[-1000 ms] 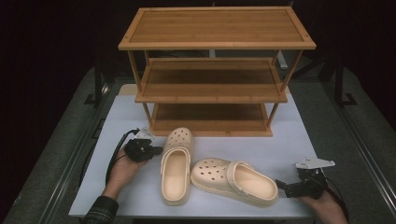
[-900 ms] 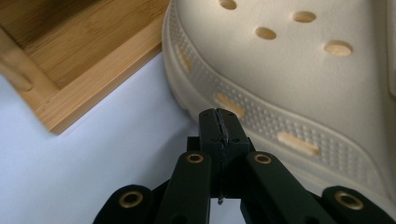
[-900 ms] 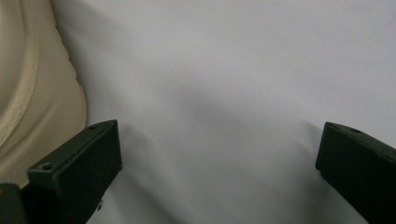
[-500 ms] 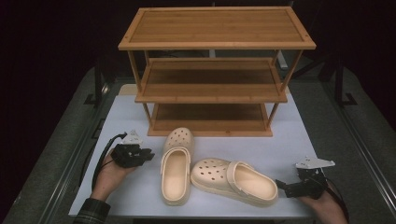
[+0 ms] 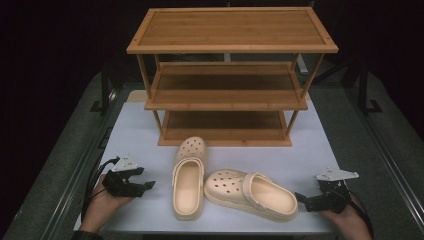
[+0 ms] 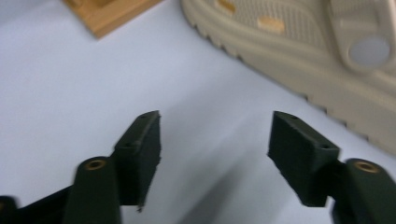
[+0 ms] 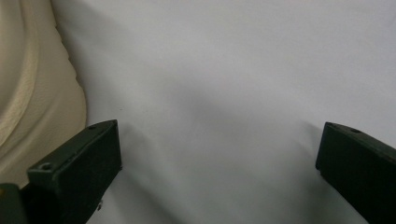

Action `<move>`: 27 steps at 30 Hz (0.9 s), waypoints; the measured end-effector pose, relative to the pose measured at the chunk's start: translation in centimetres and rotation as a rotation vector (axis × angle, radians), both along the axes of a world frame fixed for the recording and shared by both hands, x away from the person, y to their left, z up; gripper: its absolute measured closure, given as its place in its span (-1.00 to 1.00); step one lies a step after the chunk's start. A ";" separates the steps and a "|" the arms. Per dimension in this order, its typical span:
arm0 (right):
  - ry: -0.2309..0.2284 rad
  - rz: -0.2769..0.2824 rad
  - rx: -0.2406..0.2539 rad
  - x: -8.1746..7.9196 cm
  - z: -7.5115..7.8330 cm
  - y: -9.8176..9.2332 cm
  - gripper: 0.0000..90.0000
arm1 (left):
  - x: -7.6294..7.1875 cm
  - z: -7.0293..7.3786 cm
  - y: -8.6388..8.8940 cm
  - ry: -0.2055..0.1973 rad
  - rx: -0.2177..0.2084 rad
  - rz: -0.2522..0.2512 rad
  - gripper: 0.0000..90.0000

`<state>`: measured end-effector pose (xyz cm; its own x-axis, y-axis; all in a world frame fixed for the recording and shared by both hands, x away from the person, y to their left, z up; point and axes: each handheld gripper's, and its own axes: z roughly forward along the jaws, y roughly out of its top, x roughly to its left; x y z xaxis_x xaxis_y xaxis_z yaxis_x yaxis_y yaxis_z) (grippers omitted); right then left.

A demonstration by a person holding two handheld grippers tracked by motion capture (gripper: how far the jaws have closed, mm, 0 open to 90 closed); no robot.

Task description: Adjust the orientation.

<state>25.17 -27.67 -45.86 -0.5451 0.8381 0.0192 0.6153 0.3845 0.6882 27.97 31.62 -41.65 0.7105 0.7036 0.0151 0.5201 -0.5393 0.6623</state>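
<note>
Two beige clogs lie on the white mat in front of a wooden three-shelf rack (image 5: 227, 95). One clog (image 5: 189, 180) points toward the rack; the other clog (image 5: 250, 192) lies crosswise to its right, touching it. My left gripper (image 5: 147, 186) rests left of the first clog, apart from it. Its jaws have just been opening and stand open with nothing between them (image 6: 215, 154); the clog's sole (image 6: 299, 51) passes beyond them. My right gripper (image 5: 300, 198) is just right of the crosswise clog's heel (image 7: 32, 93), and in its own view the right gripper (image 7: 219, 172) is wide open over bare mat.
The white mat (image 5: 135, 135) covers the grey table between the rack and the front edge. A rack foot (image 6: 109, 14) shows at the top of the left gripper view. Dark metal rails (image 5: 385, 150) run along both table sides.
My left gripper has drawn back from the clog, leftward and toward the front edge, and its jaws have gone from shut to open. The clogs and the right gripper have not moved.
</note>
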 end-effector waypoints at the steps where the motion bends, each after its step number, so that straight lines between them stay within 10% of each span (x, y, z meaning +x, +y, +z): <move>1: 0.000 0.000 0.000 0.0 0.0 0.0 -1.00 | -0.3 -0.1 0.2 0.000 0.002 0.004 -0.38; 9: 0.002 0.000 -0.001 0.0 0.0 0.0 -1.00 | -1.8 -2.0 1.2 0.022 0.069 0.024 -0.73; 19: 0.006 0.000 -0.002 0.1 0.0 0.0 -1.00 | -2.8 -3.4 2.8 -0.022 -0.024 0.057 -1.00; 27: 0.006 -0.002 -0.004 0.1 0.0 0.1 -1.00 | -2.8 -3.4 2.7 -0.022 -0.019 0.056 -1.00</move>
<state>25.22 -27.60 -45.82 -0.5435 0.8392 0.0193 0.6199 0.3858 0.6833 25.15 34.34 -45.04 0.6697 0.7425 0.0165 0.5340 -0.4969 0.6840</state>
